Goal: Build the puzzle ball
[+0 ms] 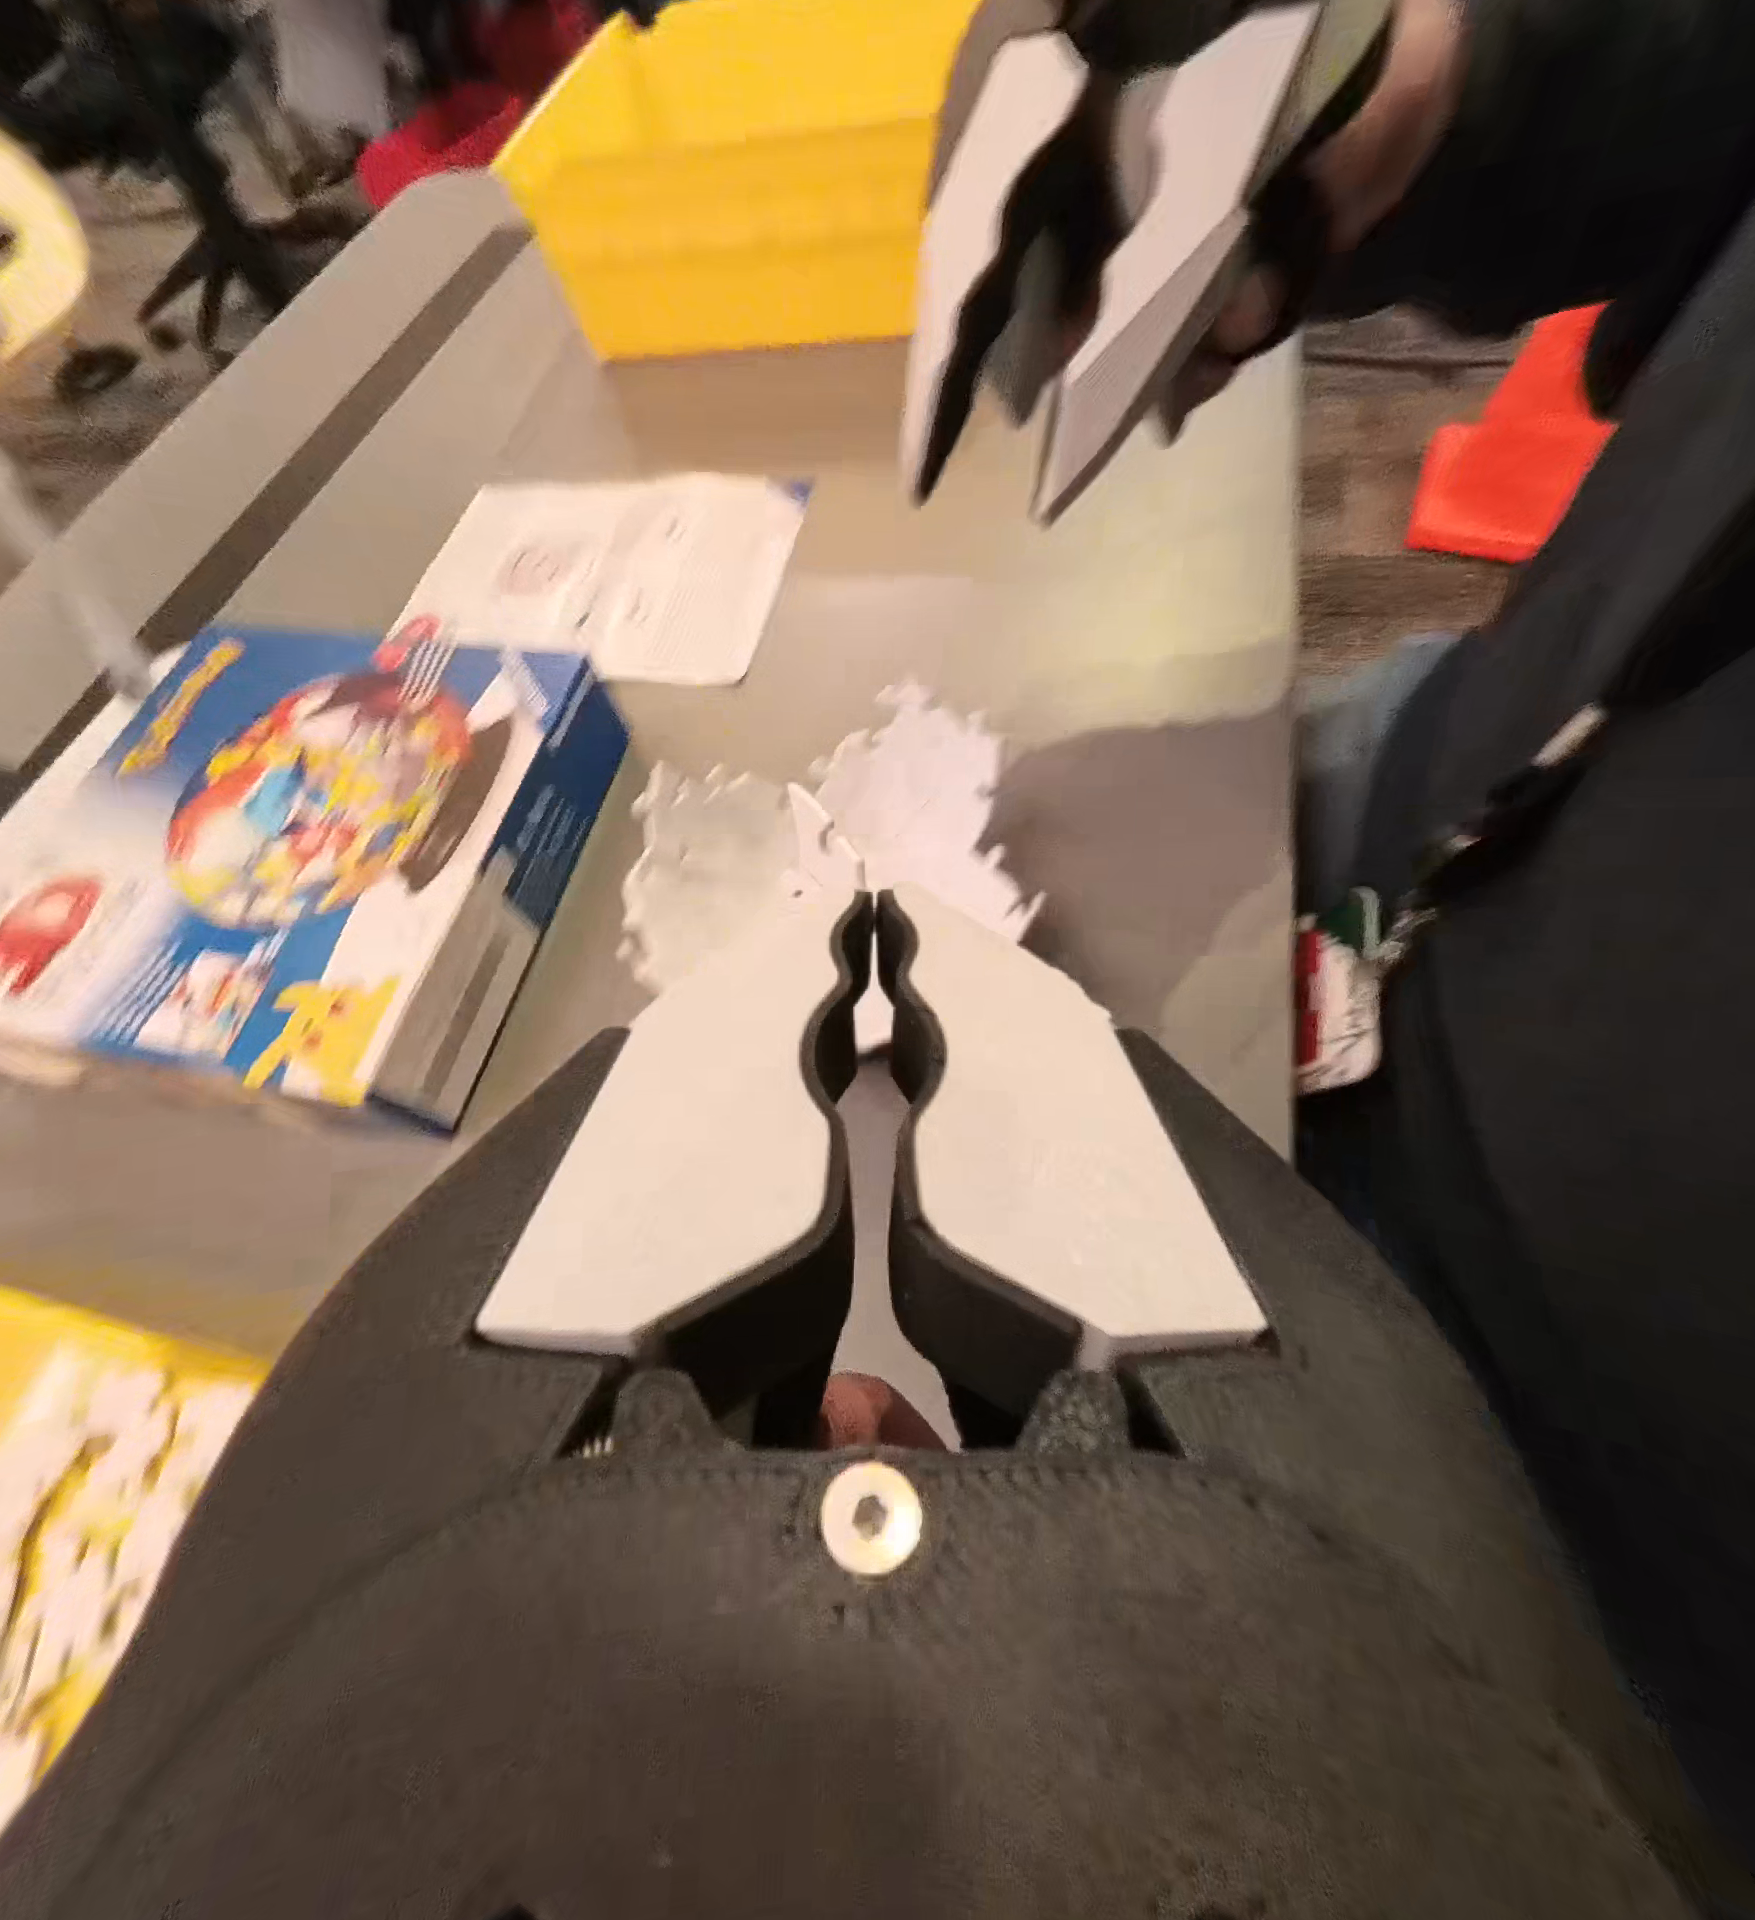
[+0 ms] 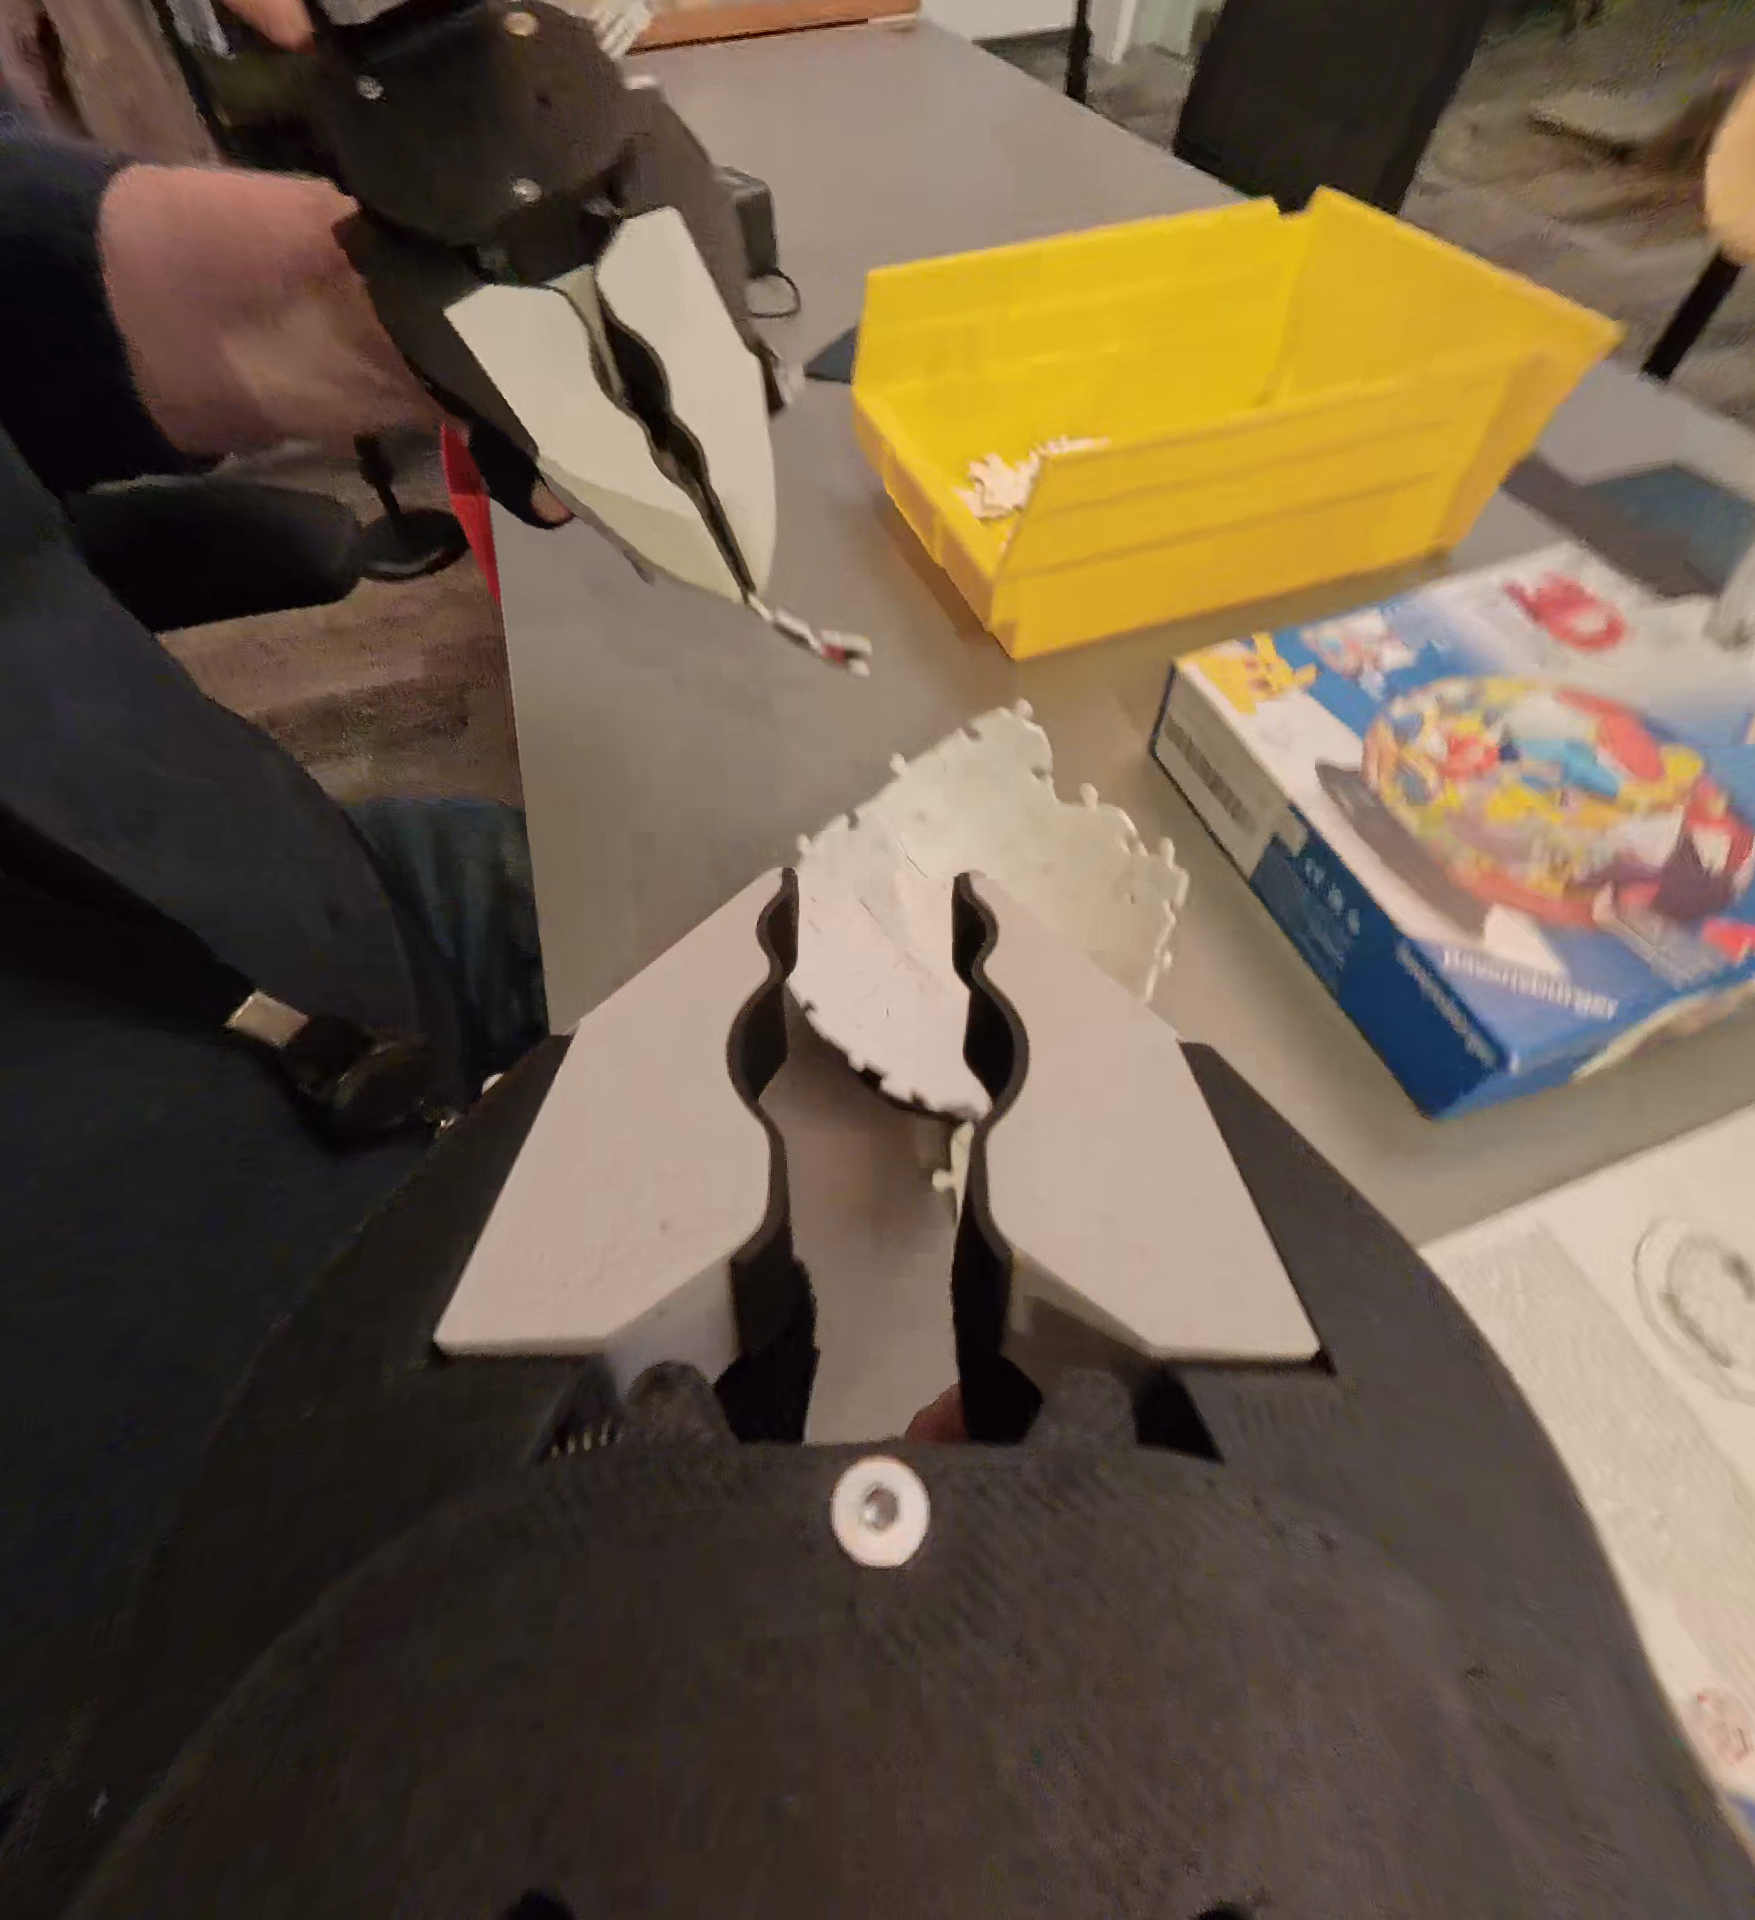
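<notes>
The left gripper (image 1: 873,909), black-bodied with pale grey fingers, sits low in the centre of its own wrist view with its tips pinched tight on a small, thin white puzzle piece (image 1: 819,831). In the right wrist view that same gripper hangs in the upper left of the frame above the grey tabletop (image 2: 665,748), the flat piece (image 2: 816,636) sticking out past the tips, clear of the surface.

The right gripper (image 2: 873,899) has its fingers parted by a narrow gap, holding nothing. Seen between and beyond those fingers is the partly built puzzle ball, a curved white shell of joined pieces with knobbly edges (image 2: 998,842), resting on the table near the middle of the frame. In the left wrist view the shell (image 1: 914,800) lies just past the left fingertips, and the right gripper (image 1: 987,499) hovers at the upper right, tips pointing down, well above it.

A yellow plastic bin (image 2: 1216,416) stands in the upper middle with a few white pieces (image 2: 1008,478) inside. The blue cardboard puzzle box (image 2: 1496,852) lies at the right, and a white instruction sheet (image 2: 1631,1403) fills the lower right.
</notes>
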The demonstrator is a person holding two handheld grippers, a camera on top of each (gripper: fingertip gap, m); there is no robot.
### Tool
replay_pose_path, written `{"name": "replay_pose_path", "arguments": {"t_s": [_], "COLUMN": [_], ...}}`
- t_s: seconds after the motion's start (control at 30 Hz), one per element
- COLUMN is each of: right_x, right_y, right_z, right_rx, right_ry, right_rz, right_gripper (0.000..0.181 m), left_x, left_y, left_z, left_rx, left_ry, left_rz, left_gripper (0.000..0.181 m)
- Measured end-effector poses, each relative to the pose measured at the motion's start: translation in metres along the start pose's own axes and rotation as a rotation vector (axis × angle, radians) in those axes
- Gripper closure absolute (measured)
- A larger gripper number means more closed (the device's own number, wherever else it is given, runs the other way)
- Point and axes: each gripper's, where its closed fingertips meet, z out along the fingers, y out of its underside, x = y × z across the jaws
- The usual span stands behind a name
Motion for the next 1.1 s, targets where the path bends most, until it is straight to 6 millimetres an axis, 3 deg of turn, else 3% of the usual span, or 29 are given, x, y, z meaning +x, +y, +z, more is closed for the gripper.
{"name": "replay_pose_path", "arguments": {"t_s": [0.03, 0.2, 0.37, 0.83, 1.1], "right_x": [-0.006, -0.027, -0.030, -0.030, -0.009], "right_y": [-0.007, -0.024, -0.019, -0.001, 0.017], "right_z": [0.004, 0.021, 0.028, 0.018, -0.007], "right_rx": [-0.002, -0.061, -0.132, -0.162, -0.236], "right_ry": [0.004, 0.034, 0.055, 0.085, 0.193], "right_rz": [-0.056, -0.357, -0.523, -0.503, -0.548], "right_gripper": [0.153, 0.157, 0.178, 0.181, 0.181], "left_x": [0.008, 0.034, 0.040, 0.038, 0.034], "left_y": [-0.008, -0.030, -0.049, -0.048, -0.055], "left_z": [0.004, 0.019, 0.021, 0.038, 0.068], "left_rx": [0.019, 0.070, 0.135, 0.212, 0.170], "left_ry": [0.039, 0.212, 0.308, 0.354, 0.270], "left_rz": [0.029, 0.107, 0.102, 0.020, 0.062], "left_gripper": [0.180, 0.180, 0.180, 0.180, 0.172]}}
